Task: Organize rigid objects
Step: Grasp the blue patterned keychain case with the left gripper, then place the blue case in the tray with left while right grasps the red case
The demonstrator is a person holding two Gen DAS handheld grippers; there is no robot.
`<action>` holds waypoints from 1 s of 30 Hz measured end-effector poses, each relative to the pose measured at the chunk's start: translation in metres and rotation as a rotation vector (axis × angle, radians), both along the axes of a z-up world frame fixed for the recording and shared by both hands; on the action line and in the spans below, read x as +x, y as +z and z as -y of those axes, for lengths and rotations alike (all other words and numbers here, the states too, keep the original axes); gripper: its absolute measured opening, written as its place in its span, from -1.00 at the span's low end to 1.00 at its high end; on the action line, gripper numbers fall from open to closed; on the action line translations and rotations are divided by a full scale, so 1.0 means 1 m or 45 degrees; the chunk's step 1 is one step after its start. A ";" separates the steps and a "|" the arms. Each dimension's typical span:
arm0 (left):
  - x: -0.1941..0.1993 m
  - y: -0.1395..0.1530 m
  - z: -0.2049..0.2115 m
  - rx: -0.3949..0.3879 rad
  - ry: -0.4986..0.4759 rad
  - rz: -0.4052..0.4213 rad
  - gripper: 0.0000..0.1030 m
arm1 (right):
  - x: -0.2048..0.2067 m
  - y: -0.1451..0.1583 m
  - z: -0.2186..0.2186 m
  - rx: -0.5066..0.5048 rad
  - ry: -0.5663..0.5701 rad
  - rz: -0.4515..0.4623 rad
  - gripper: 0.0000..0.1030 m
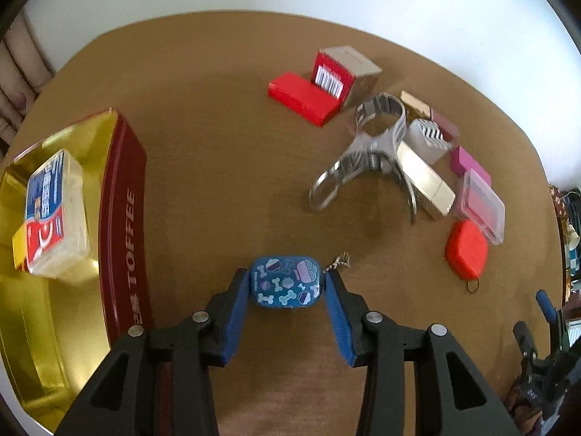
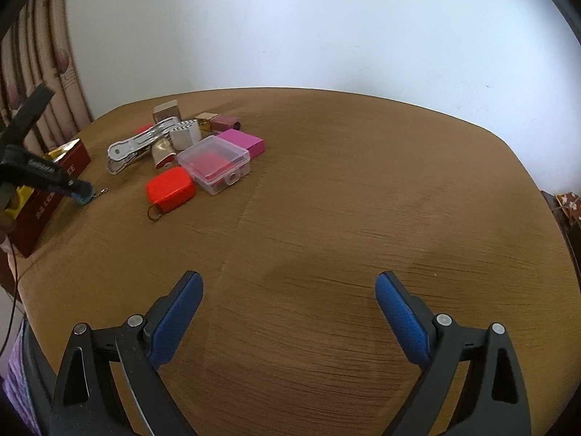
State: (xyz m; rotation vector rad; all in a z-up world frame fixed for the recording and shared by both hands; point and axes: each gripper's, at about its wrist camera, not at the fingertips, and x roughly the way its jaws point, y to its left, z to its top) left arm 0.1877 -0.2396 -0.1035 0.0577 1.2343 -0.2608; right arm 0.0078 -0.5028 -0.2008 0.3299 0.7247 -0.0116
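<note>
- Left gripper (image 1: 287,287): blue pads clamped on either side of a small blue tin (image 1: 284,282) printed with bones and bowls; a short chain (image 1: 339,263) trails from the tin's right edge.
- The tin sits low over the brown table (image 1: 218,145); whether it touches the surface cannot be told.
- Toffee tin (image 1: 121,218): red-walled, gold-lined, open, just left of the left gripper; a clear lidded packet (image 1: 54,214) lies inside against its far wall, with bare gold floor nearer the camera.
- Open tabletop separates the held tin from the cluster at upper right.
- Cluster: red box (image 1: 303,98) touching an opened red-and-grey carton (image 1: 345,74); a metal clip (image 1: 366,149) beside a silver case (image 1: 425,178); pink blocks (image 1: 468,163); a clear plastic box (image 1: 481,205); a red tape measure (image 1: 466,249) nearest the table's right edge.
- Right gripper (image 2: 287,312): fingers (image 2: 178,312) spread wide apart, nothing between them, over a bare stretch of table near its front edge.
- In the right wrist view, the table's right half is unoccupied out to the rounded rim; the cluster lies at far left.
</note>
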 end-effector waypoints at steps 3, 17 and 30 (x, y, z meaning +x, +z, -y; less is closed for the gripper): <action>0.002 -0.001 0.004 0.048 -0.012 0.032 -0.17 | 0.003 -0.001 -0.002 0.008 0.004 -0.001 0.84; 0.022 -0.002 -0.003 -0.027 -0.045 0.007 -0.14 | 0.007 -0.004 -0.002 0.016 0.018 -0.035 0.84; -0.023 0.022 0.002 -0.060 -0.088 0.249 -0.17 | 0.008 -0.005 -0.004 0.027 0.015 -0.041 0.84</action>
